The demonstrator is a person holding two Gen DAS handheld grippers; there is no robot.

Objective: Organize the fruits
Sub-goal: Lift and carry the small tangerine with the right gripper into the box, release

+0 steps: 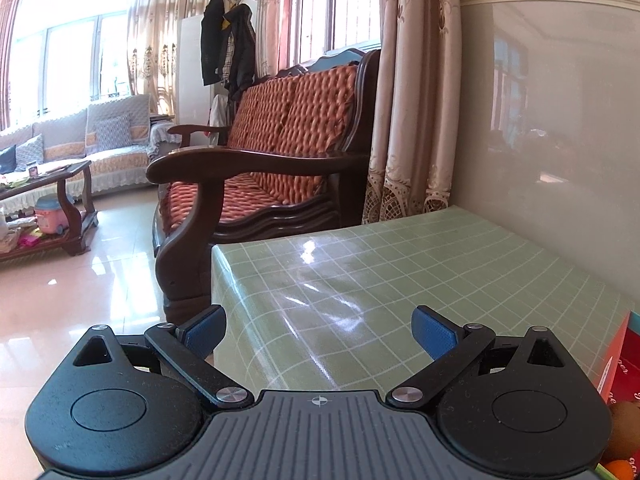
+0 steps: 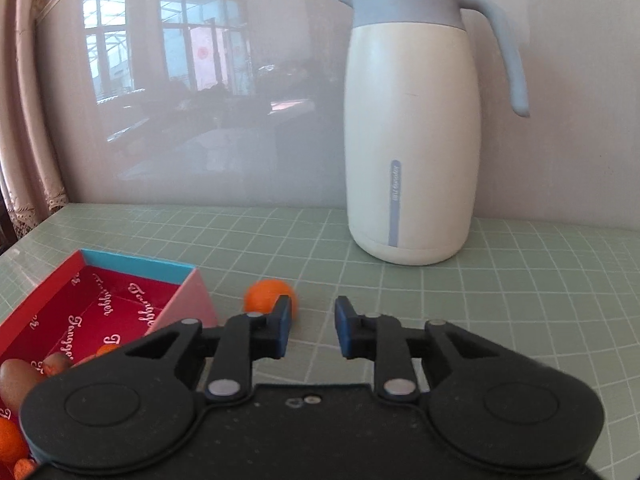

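A red box [image 2: 96,304] with a blue and pink rim sits on the green checked table at the left of the right wrist view. It holds a brown kiwi [image 2: 16,380] and small oranges [image 2: 8,442]. A loose orange [image 2: 266,294] lies on the table just right of the box. My right gripper [image 2: 312,330] is open and empty, with its left finger in front of that orange. My left gripper [image 1: 320,332] is wide open and empty over bare tablecloth; the box corner [image 1: 618,360], a kiwi [image 1: 626,424] and an orange [image 1: 620,470] show at its right edge.
A tall white thermos jug [image 2: 412,140] with a grey-blue lid and handle stands against the wall at the back right. The table's left edge [image 1: 216,280] drops to the floor beside a wooden armchair [image 1: 260,168]. A glossy wall runs behind the table.
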